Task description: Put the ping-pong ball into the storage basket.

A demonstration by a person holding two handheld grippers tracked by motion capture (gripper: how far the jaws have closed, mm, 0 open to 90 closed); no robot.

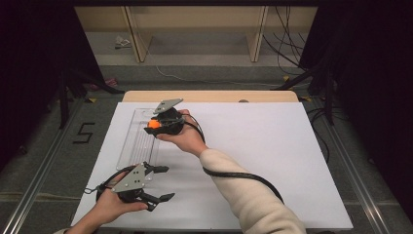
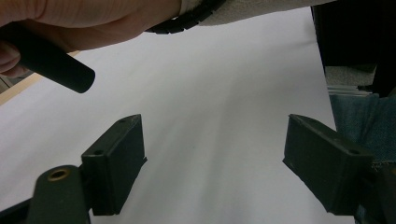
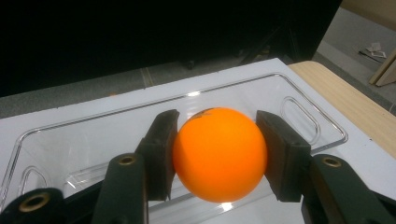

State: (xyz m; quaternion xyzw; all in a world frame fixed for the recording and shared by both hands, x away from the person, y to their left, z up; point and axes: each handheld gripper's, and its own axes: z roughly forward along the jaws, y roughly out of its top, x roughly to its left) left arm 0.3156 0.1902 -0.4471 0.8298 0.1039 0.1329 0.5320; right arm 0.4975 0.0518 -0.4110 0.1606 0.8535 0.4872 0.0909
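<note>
Right claw (image 1: 157,126) is clamped on the orange ball (image 1: 154,124). In the right gripper view both pads press the ball (image 3: 219,154) at its sides, one each side, and the ball bulges out in front of them. Claw (image 3: 217,154) and ball are held over the far end of the clear tray (image 1: 139,144), near its far handle slot (image 3: 302,116). Can't tell from the frames whether the ball touches the tray floor or hangs just above it.

The tray lies lengthwise on the left part of the white sheet (image 1: 253,146) covering the table (image 1: 209,96), wood edge showing at the far side. Tray reads empty apart from the ball over it; ribbed floor, handle slots at both ends.

Right hand (image 1: 187,136) reaches across from the person's right, cream sleeve (image 1: 243,190) over the sheet, cable (image 1: 243,175) looping under the forearm. Grey plate (image 1: 168,105) on top of that gripper tilts up.

Left claw (image 1: 163,183) stands wide apart, nothing between the jaws. It is near the tray's near end, low over the sheet, jaws pointing to the right across the table. In the left gripper view its two pads frame bare white sheet (image 2: 210,116), claw (image 2: 215,161) empty, with the right hand (image 2: 84,21) and its black grip at the top of the frame. Left hand (image 1: 114,204) holds it from the near left corner.

The two claws are well apart, the tray running between them.
</note>
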